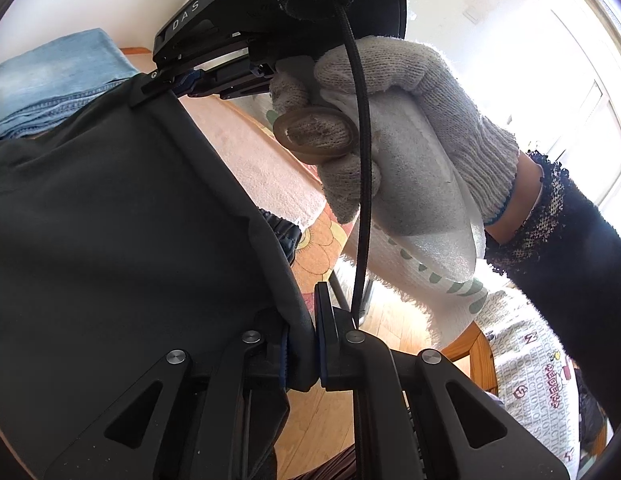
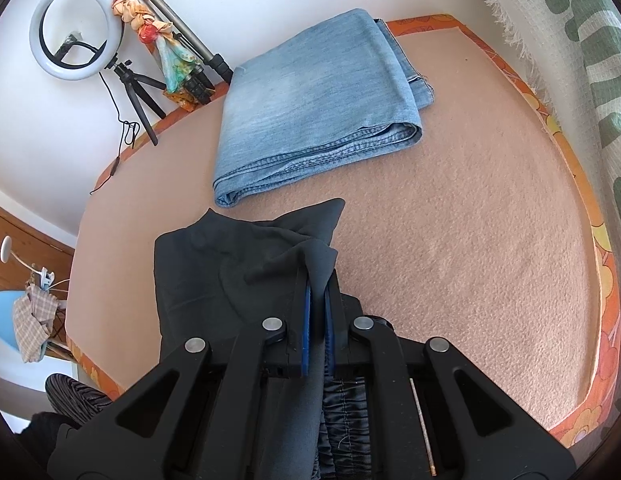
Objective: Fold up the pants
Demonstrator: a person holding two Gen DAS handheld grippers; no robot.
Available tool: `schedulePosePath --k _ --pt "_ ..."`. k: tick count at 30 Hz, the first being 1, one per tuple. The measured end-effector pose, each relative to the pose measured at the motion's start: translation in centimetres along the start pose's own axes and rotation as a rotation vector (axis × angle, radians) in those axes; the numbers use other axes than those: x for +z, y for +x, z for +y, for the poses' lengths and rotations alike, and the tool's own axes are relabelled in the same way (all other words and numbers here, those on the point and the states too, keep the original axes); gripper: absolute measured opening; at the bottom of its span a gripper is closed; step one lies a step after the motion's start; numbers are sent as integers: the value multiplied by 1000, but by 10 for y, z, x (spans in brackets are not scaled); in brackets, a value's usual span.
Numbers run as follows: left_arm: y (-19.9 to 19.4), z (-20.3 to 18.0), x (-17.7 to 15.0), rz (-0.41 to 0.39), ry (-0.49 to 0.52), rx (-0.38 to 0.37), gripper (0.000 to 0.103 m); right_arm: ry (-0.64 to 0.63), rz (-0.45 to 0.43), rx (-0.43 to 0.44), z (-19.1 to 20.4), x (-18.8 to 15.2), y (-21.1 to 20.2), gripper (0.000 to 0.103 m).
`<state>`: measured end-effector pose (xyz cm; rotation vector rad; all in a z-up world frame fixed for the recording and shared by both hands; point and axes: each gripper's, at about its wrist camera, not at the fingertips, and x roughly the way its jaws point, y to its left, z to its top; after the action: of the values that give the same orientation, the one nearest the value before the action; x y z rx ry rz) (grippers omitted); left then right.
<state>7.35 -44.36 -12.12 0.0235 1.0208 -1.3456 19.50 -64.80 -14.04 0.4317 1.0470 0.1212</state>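
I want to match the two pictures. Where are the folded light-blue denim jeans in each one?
Left wrist view: folded light-blue denim jeans at upper left, partly behind the dark pants.
Right wrist view: jeans at upper centre, whole, beyond the dark pants.
Shared landmark: pink fleece blanket.

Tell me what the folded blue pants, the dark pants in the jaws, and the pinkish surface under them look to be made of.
Folded light-blue pants: denim, likely cotton; faded twill grain, stitched hems. Dark charcoal pants: thin matte woven fabric, draping softly, with a shinier gathered elastic waistband; fibre unclear. Pinkish surface: nubbly fleece or terry-like cover, matte.
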Motion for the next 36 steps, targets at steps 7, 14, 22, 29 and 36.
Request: schedulePosePath --k 7,14,22,29,36 --pt "-29 -7 -3 40 5 3 24 -19 -44 -17 -10 -1 6 7" --pt "-92 5 -6 24 25 48 24 43 -63 -34 -18 -9 -14 41" --pt "-113 56 46 6 62 167 24 79 0 26 -12 -51 -41 54" --pt "-83 66 55 33 108 148 24 45 10 -27 -13 -67 -50 54" --pt "-50 65 37 92 149 116 24 228 42 145 -53 -30 -4 55"
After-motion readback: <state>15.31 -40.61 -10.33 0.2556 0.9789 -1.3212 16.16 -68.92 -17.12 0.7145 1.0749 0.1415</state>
